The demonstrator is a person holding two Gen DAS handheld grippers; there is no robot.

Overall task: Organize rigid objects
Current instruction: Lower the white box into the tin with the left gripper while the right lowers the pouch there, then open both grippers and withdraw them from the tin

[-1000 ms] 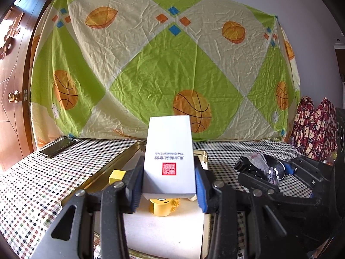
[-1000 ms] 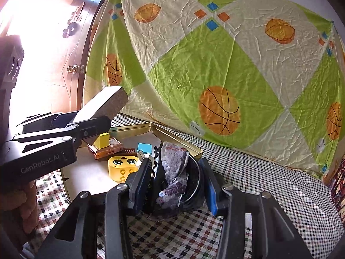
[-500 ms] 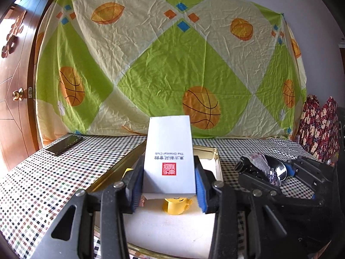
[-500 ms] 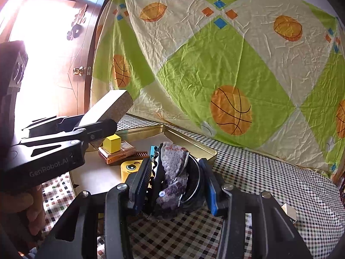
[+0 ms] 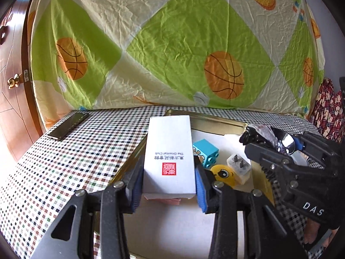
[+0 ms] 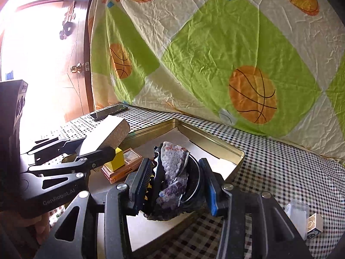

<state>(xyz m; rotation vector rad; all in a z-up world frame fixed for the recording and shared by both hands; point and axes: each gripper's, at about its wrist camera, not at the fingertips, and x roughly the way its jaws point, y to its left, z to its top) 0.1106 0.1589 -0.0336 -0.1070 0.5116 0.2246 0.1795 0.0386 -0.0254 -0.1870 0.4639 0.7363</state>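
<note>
The left gripper clamps a white box over the gold tray. Inside the tray lie a blue brick, a yellow toy and a white plug.

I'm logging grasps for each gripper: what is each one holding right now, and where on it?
Left gripper clamps the white box by its long sides, near its lower end. Right gripper squeezes a dark bundle across its middle.
</note>
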